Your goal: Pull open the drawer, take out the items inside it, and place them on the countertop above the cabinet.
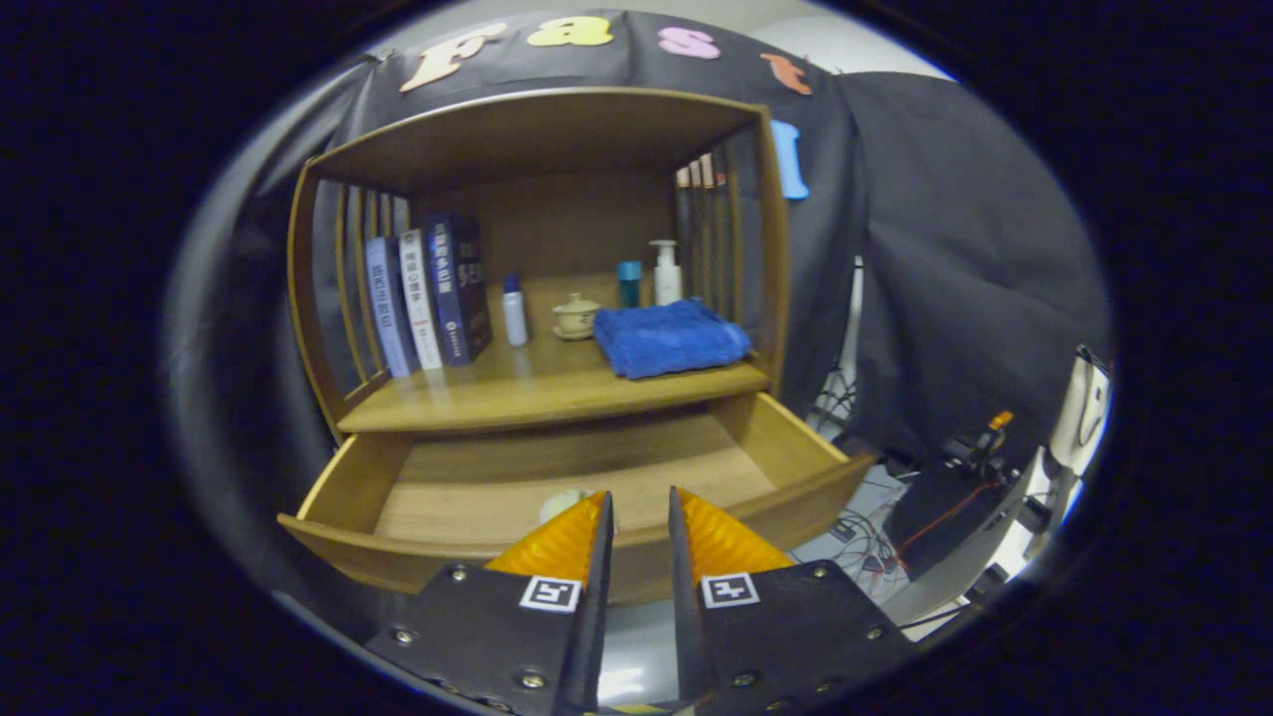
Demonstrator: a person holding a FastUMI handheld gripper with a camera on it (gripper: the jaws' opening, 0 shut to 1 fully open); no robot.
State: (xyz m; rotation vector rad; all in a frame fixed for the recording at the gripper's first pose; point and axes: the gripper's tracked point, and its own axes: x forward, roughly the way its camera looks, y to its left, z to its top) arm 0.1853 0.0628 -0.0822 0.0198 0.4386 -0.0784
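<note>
The drawer (577, 477) stood pulled out beneath the countertop (537, 393), a small pale item (560, 504) lying near its front wall just ahead of the gripper (638, 517), whose fingers hung slightly apart gripping nothing, while books (428, 288), a blue towel (668, 338) and bottles stood on the countertop.

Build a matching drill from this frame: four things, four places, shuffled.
Things:
1. blue towel
2. books
3. pale round item
4. gripper

Places:
A. standing at the countertop's left end
B. inside the open drawer, just ahead of the left finger
C. folded at the countertop's right end
D. at the drawer's front edge, jaws slightly apart, holding nothing

Pairs: 1-C, 2-A, 3-B, 4-D
</note>
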